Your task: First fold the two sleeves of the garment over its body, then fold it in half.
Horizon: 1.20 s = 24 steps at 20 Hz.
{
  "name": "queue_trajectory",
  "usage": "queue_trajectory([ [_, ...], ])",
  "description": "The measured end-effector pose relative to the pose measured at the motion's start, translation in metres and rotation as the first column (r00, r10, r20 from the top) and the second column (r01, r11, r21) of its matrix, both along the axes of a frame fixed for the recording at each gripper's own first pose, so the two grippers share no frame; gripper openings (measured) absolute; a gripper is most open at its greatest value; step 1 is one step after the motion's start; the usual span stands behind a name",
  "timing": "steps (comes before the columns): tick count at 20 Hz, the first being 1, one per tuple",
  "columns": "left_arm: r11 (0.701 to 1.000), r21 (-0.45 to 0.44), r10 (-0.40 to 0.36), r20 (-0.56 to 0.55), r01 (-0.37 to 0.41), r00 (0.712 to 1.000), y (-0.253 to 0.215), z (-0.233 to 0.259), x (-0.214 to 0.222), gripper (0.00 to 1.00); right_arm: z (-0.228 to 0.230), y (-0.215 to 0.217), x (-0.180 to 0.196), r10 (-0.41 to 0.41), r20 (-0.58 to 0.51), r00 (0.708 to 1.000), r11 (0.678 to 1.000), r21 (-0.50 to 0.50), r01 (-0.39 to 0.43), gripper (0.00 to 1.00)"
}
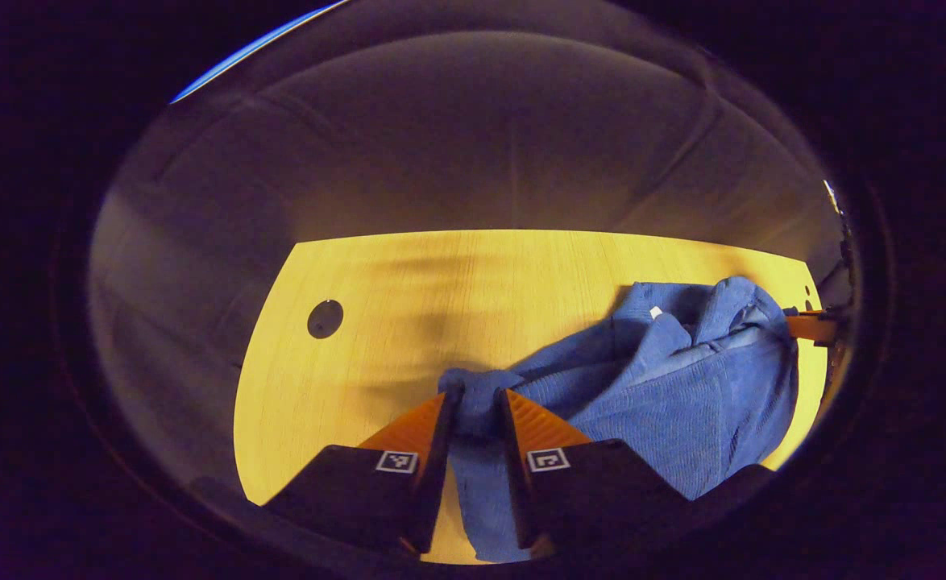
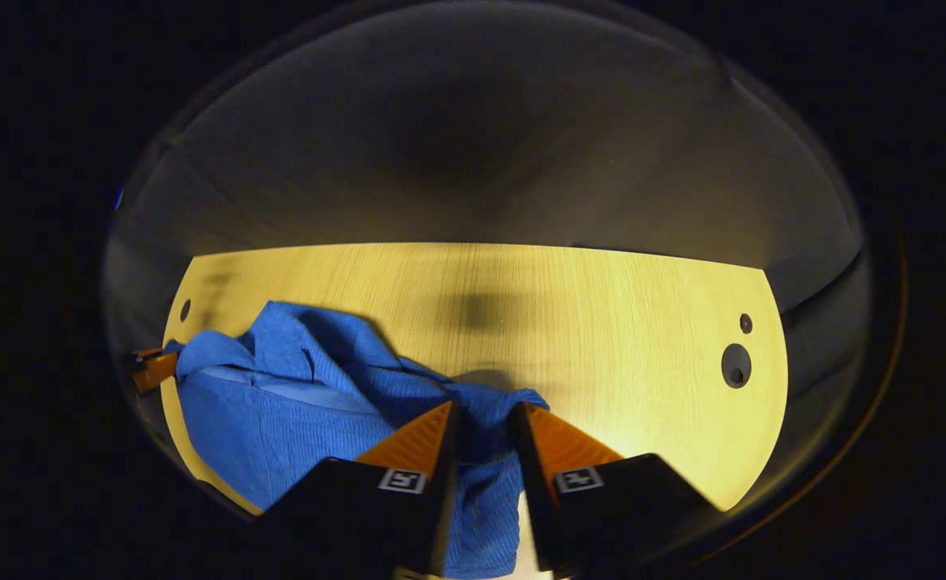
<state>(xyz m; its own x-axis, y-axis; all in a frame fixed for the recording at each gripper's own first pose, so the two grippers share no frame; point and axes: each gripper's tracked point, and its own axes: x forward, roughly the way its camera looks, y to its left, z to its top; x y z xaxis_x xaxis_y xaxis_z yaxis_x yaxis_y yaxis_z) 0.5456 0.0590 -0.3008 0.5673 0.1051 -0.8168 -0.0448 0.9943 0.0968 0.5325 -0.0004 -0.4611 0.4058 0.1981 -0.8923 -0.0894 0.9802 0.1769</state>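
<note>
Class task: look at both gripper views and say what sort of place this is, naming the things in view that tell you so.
Probably a staged recording booth, not a home: a bare wooden table with round holes in its top, dark cloth walls close behind it, and a blue garment held up between two hand-held grippers.

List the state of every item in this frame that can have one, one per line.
blue garment: bunched and partly lifted off the table, not laid flat, no fold finished.
left gripper: shut on a bunch of the garment's fabric.
right gripper: shut on another bunch of the fabric.
wooden table: bare beside the garment, holes near its edge.
</note>
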Motion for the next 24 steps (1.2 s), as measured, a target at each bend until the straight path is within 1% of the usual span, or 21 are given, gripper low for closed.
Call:
queue_trajectory([
  [2,0.999,0.035,0.012,0.084,-0.015,0.996,0.003,0.010,0.010,0.61,0.004,-0.007,0.008,-0.018,0.036,0.999,1.000,-0.012,0.018,0.67],
  [3,0.998,0.056,0.014,0.115,-0.021,0.993,0.004,0.018,0.013,0.76,0.008,-0.011,0.010,-0.007,0.056,0.998,1.000,-0.026,0.008,0.65],
  [4,0.997,0.069,0.011,0.131,-0.021,0.991,0.003,0.025,0.013,0.77,0.011,-0.011,0.012,0.008,0.084,0.996,0.999,-0.034,-0.005,0.67],
  [5,0.997,0.072,0.007,0.146,-0.017,0.989,-0.002,0.033,0.012,0.78,0.017,-0.011,0.016,0.023,0.120,0.993,0.999,-0.036,-0.019,0.93],
  [7,0.996,0.082,0.011,0.185,-0.027,0.983,-0.004,0.049,0.009,0.80,0.043,-0.010,0.022,0.042,0.198,0.979,0.998,-0.052,-0.032,0.99],
  [9,0.997,0.071,0.014,0.230,-0.032,0.973,-0.014,0.061,0.009,0.85,0.072,-0.007,0.024,0.051,0.266,0.963,0.998,-0.048,-0.039,1.00],
  [12,0.999,0.039,0.005,0.269,-0.016,0.963,-0.019,0.084,-0.002,0.86,0.108,-0.010,0.017,0.075,0.340,0.937,0.996,-0.065,-0.056,1.00],
  [15,1.000,0.009,-0.015,0.344,0.013,0.939,-0.030,0.118,-0.020,0.86,0.146,-0.011,-0.003,0.078,0.406,0.911,0.996,-0.077,-0.051,1.00],
  [18,0.998,0.025,-0.069,0.444,0.065,0.893,-0.040,0.164,-0.056,0.86,0.182,-0.002,-0.041,0.081,0.461,0.884,0.996,-0.075,-0.052,1.00],
  [19,0.994,0.050,-0.107,0.499,0.095,0.860,-0.044,0.187,-0.076,0.86,0.199,-0.002,-0.058,0.080,0.481,0.873,0.996,-0.075,-0.050,1.00],
  [20,0.990,0.087,-0.144,0.534,0.116,0.833,-0.048,0.201,-0.095,0.86,0.228,-0.002,-0.083,0.067,0.521,0.851,0.997,-0.068,-0.037,1.00],
  [22,0.980,0.131,-0.197,0.556,0.149,0.807,-0.059,0.219,-0.136,0.85,0.271,-0.005,-0.125,0.041,0.580,0.813,0.999,-0.052,-0.013,0.99],
  [23,0.977,0.132,-0.213,0.576,0.167,0.789,-0.066,0.229,-0.159,0.85,0.292,-0.005,-0.146,0.024,0.610,0.792,0.999,-0.041,0.001,0.99],
  [24,0.977,0.126,-0.215,0.590,0.175,0.778,-0.072,0.237,-0.182,0.85,0.313,-0.006,-0.167,0.003,0.643,0.766,1.000,-0.023,0.015,0.98],
])
